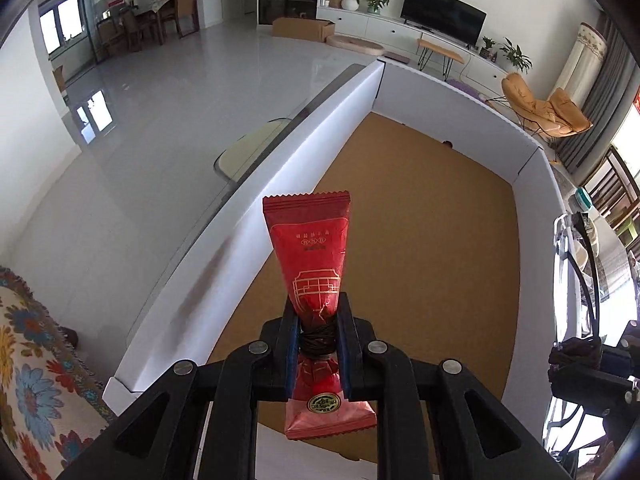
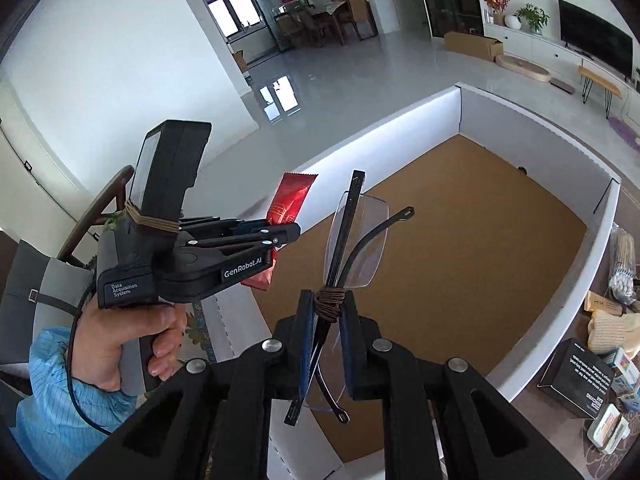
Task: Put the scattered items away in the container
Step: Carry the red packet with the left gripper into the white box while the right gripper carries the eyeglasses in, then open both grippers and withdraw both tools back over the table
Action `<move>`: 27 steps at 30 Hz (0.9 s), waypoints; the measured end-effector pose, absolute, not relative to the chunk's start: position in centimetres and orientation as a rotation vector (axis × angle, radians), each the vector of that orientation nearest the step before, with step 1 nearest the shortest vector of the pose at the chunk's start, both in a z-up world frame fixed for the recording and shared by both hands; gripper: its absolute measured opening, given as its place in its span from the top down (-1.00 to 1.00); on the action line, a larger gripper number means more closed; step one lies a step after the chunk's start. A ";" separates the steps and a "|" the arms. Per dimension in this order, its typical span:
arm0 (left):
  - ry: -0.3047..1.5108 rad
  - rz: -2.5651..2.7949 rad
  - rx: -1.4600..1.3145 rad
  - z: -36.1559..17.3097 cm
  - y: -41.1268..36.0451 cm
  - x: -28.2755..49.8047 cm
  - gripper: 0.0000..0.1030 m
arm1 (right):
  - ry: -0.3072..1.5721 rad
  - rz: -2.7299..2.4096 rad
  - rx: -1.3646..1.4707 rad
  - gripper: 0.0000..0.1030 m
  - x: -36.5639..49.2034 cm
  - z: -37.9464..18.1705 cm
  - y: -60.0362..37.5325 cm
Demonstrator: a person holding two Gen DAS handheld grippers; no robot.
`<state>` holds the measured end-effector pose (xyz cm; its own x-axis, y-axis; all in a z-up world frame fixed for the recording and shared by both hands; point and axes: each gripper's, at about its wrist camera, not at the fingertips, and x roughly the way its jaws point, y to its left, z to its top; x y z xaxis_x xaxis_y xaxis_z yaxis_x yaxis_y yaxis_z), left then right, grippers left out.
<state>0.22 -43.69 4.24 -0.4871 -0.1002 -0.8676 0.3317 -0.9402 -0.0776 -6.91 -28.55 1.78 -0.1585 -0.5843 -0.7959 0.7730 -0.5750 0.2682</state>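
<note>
My left gripper (image 1: 318, 322) is shut on a red snack packet (image 1: 310, 248), pinched near its lower third so the packet sticks up and forward. It hangs over the near left part of a big white-walled box (image 1: 320, 128) with a brown cardboard floor. In the right wrist view my right gripper (image 2: 329, 308) is shut on a pair of folded rimless glasses (image 2: 356, 236) with black temples, held above the same box (image 2: 400, 124). The left gripper (image 2: 290, 236) with the red packet (image 2: 290, 200) shows at the left, gripped by a hand in a blue sleeve.
The box floor (image 2: 472, 248) is bare. Right of the box lie several small items: a black carton (image 2: 576, 376), a knitted cloth (image 2: 612, 332), a bundle of sticks (image 2: 624, 264). A flowered cloth (image 1: 36, 360) lies left of the box. A living room floor stretches beyond.
</note>
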 end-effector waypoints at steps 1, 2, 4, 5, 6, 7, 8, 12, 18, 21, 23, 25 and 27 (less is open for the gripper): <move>0.343 -2.476 1.437 3.9 -44.0 0.3 0.70 | 0.272 -1.857 1.162 0.74 -6.9 0.8 -29.1; 0.341 -2.468 1.444 3.5 -44.3 0.4 0.70 | 0.295 -1.849 1.166 0.74 -6.8 -0.1 -29.6; 0.340 -2.458 1.458 2.8 -44.5 0.4 0.70 | 0.344 -1.831 1.179 0.74 -6.6 -1.8 -30.4; 0.339 -2.455 1.463 2.5 -44.5 0.5 0.70 | 0.365 -1.824 1.186 0.74 -6.5 -2.6 -30.8; 0.337 -2.454 1.469 2.3 -44.5 0.5 0.70 | 0.386 -1.819 1.191 0.74 -6.6 -3.5 -30.9; 0.331 -2.451 1.476 2.1 -44.5 0.4 0.70 | 0.404 -1.815 1.197 0.74 -6.4 -4.1 -31.2; 0.324 -2.445 1.483 1.9 -44.5 0.4 0.70 | 0.422 -1.814 1.203 0.74 -6.4 -4.8 -31.4; 0.309 -2.405 1.493 1.3 -44.3 0.0 0.66 | 0.493 -1.820 1.212 0.74 -6.1 -6.2 -32.3; 0.233 -2.400 1.418 2.7 -44.2 -0.6 -0.39 | 0.529 -1.850 1.194 -0.46 -6.5 -6.2 -32.8; 0.162 -2.414 1.449 2.5 -43.2 -1.4 -0.61 | 0.584 -1.863 1.188 -0.57 -6.5 -6.6 -32.9; 0.100 -2.412 1.491 1.8 -42.4 -1.7 -0.61 | 0.530 -1.843 1.225 -0.57 -5.9 -6.8 -31.2; 0.050 -2.417 1.478 1.8 -41.8 -1.5 -0.61 | 0.531 -1.848 1.212 -0.53 -5.9 -6.8 -30.8; 0.041 -2.426 1.477 1.9 -41.6 -1.2 -0.61 | 0.536 -1.836 1.205 -0.51 -5.9 -6.7 -30.8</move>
<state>-1.24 -41.65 1.86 -0.4267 -0.2388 -0.8723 0.2680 -0.9546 0.1302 -5.89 -30.84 -6.68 -0.1711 -0.4196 -0.8915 0.8335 -0.5440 0.0960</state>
